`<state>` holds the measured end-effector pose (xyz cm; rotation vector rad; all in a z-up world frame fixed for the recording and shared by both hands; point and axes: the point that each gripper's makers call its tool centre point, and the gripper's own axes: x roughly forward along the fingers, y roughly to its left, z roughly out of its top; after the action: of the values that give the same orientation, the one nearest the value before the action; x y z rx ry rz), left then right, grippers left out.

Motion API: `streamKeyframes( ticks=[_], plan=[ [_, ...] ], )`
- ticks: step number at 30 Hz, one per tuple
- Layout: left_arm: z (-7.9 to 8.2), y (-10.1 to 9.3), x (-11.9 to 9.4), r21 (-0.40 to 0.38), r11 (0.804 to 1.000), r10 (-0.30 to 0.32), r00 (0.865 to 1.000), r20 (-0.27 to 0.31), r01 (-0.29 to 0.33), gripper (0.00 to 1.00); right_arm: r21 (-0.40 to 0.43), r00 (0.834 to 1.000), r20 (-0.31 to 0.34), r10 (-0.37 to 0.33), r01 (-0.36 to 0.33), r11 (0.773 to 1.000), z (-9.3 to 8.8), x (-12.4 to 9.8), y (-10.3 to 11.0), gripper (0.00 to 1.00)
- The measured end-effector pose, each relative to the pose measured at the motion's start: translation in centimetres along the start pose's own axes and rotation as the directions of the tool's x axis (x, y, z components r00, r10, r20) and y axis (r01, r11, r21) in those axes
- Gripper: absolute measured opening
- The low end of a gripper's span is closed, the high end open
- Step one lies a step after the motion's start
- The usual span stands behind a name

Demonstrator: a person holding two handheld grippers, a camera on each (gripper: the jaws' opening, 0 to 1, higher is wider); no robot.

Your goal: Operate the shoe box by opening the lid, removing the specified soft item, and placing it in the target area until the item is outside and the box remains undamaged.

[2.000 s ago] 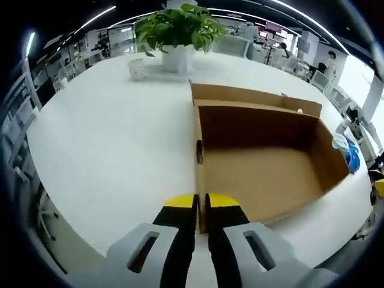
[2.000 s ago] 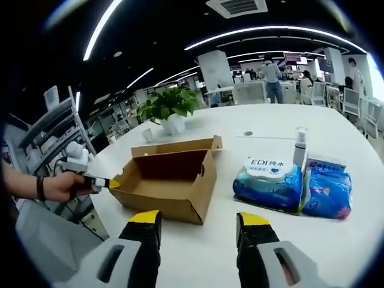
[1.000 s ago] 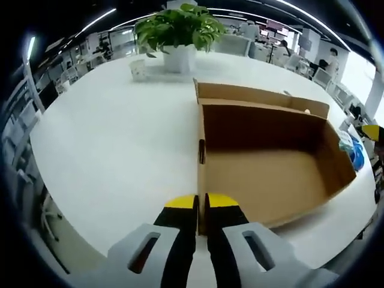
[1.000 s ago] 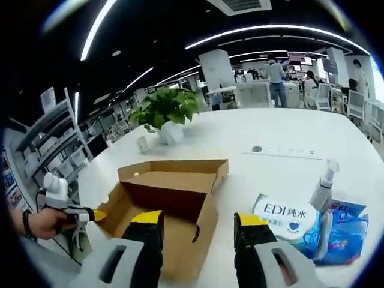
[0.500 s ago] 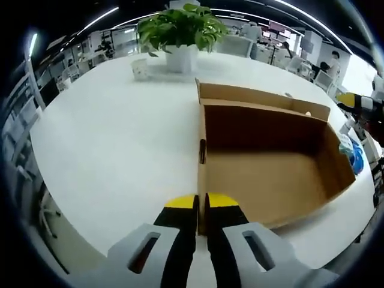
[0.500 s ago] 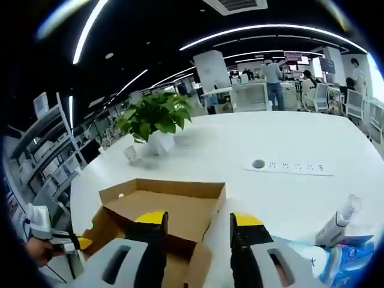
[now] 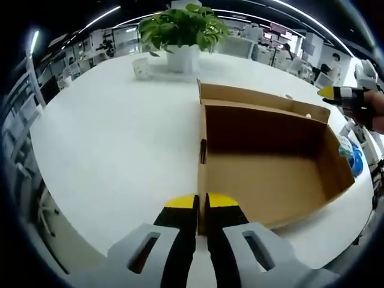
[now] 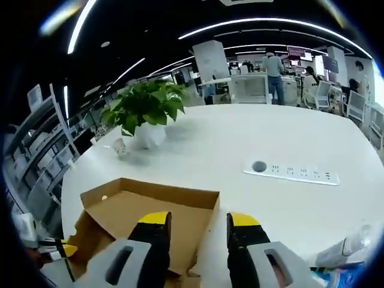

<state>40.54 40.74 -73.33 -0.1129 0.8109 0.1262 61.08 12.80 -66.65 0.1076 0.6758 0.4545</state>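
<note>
Currently the shoe box (image 7: 264, 168) is being held at its near wall by the left gripper (image 7: 201, 207): the two yellow-tipped jaws are being kept clenched on the cardboard edge, one inside and one outside the wall. The lid flap (image 7: 258, 96) is lying folded back on the far side, so the opening step is judged done. The box interior is being shown bare in the left gripper view; no soft item can be made out inside it.

In the right gripper view the right gripper (image 8: 198, 225) is being held above the box (image 8: 144, 219), its jaws spread apart with nothing between them. In the left gripper view it (image 7: 339, 93) is being seen at the far right, beyond the box's far right corner.

A blue soft pack (image 7: 351, 153) is lying on the white table (image 7: 108, 138) just outside the box's right wall; whether this is the specified item cannot be told. It lies right of the box, nearer the right gripper, which is free; the left one is being occupied. A potted plant (image 7: 177, 33) and a small cup (image 7: 140, 67) are standing far off, well apart from the box.
</note>
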Motion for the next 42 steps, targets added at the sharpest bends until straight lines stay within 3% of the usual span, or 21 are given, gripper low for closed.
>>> streamKeyframes(
  ticks=[6, 13, 21, 23, 29, 33, 42],
  plan=[
    [0.0, 0.0, 0.0, -0.001, 1.0, -0.001, 1.0, 0.0, 0.001, 0.04, -0.013, 0.999, -0.049, -0.018, 0.017, 1.0, -0.1, 2.7, -1.2, 0.29],
    [0.0, 0.0, -0.1, -0.004, 1.0, -0.005, 1.0, 0.0, 0.005, 0.04, -0.085, 0.991, -0.134, -0.028, 0.017, 0.996, -1.3, 4.8, -1.4, 0.23],
    [0.0, 0.0, 0.0, -0.007, 1.0, -0.006, 1.0, -0.001, 0.006, 0.04, -0.107, 0.975, -0.2, -0.091, 0.07, 0.992, -2.5, 8.1, -4.2, 0.15],
    [0.0, 0.0, 0.0, -0.005, 1.0, -0.007, 1.0, -0.002, 0.007, 0.04, -0.094, 0.973, -0.215, -0.088, 0.069, 0.993, -2.9, 8.7, -4.0, 0.15],
    [0.0, 0.0, 0.0, 0.002, 1.0, -0.006, 1.0, -0.002, 0.006, 0.04, -0.129, 0.958, -0.266, -0.107, 0.075, 0.989, -3.9, 9.5, -3.8, 0.06],
    [0.0, 0.0, 0.0, 0.003, 1.0, -0.006, 1.0, -0.002, 0.006, 0.04, -0.109, 0.953, -0.275, -0.128, 0.102, 0.989, -4.2, 9.1, -3.9, 0.03],
    [-0.1, -0.1, 0.0, 0.004, 1.0, -0.007, 1.0, -0.003, 0.007, 0.04, -0.124, 0.962, -0.239, -0.131, 0.104, 0.987, -2.7, 8.3, -3.8, 0.0]
  ],
)
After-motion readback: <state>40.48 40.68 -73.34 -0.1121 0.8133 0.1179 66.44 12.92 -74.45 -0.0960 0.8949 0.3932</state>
